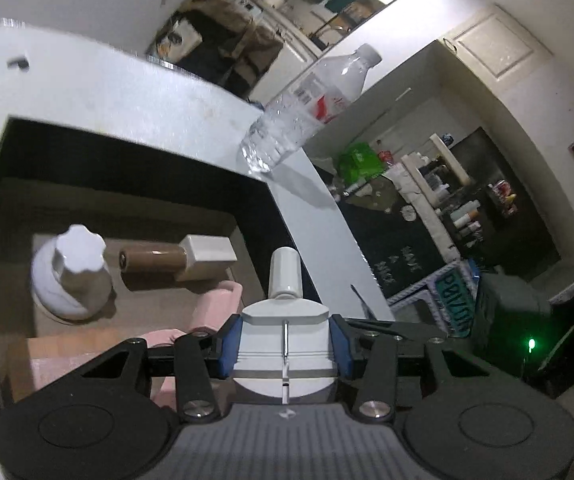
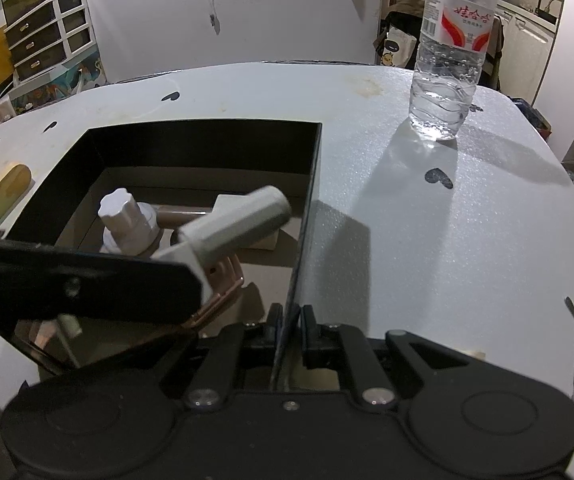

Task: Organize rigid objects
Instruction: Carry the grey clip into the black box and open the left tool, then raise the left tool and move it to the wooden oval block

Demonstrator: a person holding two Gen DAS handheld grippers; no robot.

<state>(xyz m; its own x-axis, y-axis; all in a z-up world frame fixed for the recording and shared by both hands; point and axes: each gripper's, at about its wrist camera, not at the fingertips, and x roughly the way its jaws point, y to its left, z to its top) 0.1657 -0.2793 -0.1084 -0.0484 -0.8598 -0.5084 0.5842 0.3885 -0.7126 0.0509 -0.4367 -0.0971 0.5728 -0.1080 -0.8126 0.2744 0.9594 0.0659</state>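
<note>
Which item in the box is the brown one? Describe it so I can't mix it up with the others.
Start at the black box on the white table. On its cardboard floor, beside the upright white jar with the scalloped lid, lies the brown bottle. It is the only brown item, lying on its side with a square white cap.

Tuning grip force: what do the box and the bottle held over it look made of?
Box: thin, stiff black board, matte outside, probably card; the right gripper pinches its wall edge. Bottle in the left gripper: opaque white, smooth, faint sheen, likely hard plastic.
</note>
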